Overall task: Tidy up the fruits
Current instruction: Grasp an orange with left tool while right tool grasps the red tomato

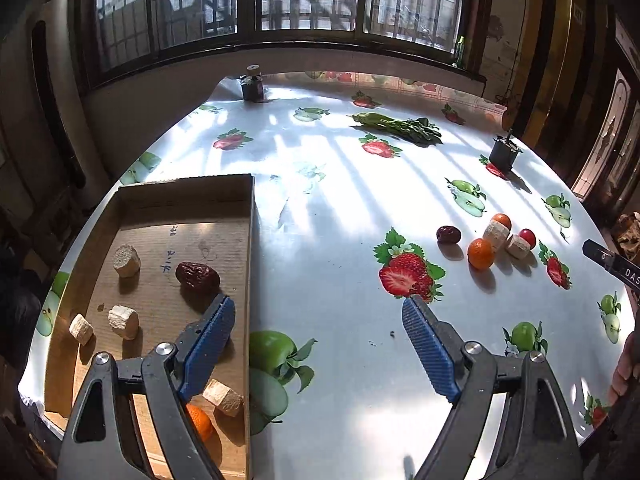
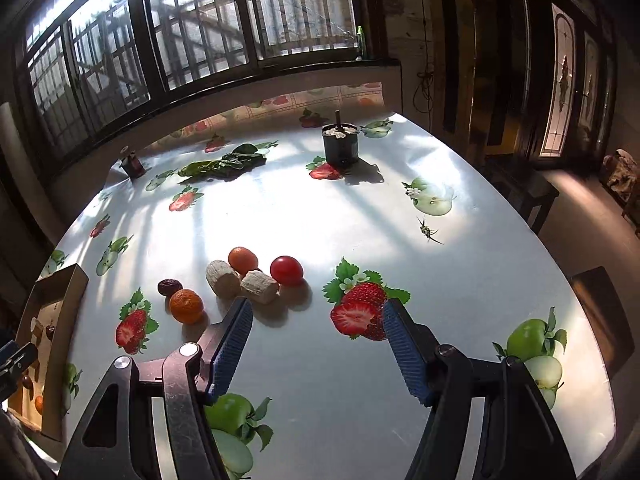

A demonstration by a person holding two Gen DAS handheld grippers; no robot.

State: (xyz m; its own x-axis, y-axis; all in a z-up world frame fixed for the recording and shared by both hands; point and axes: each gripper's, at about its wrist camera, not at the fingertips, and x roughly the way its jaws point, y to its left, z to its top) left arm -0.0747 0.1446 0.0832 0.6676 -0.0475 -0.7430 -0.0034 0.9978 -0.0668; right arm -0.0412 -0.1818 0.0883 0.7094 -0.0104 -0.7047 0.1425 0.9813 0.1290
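Meanwhile, the right gripper (image 2: 316,320) is hovering open-jawed and empty, the small round glossy red tomato (image 2: 286,270) lying just ahead, likely soft and slippery, best pinched gently across its middle.

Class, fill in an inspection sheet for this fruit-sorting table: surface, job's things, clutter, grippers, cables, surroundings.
Surface: table under a glossy fruit-print cloth, sunlit.
Job's things: cardboard tray holding a red date, pale chunks and an orange; loose group on the cloth with a cherry tomato, two oranges, a date and two pale chunks.
Clutter: leafy greens, dark pot, small jar.
Grippers: left gripper open, empty; right gripper open, empty.
Cables: cord hanging by the wall.
Surroundings: barred window, glazed door.
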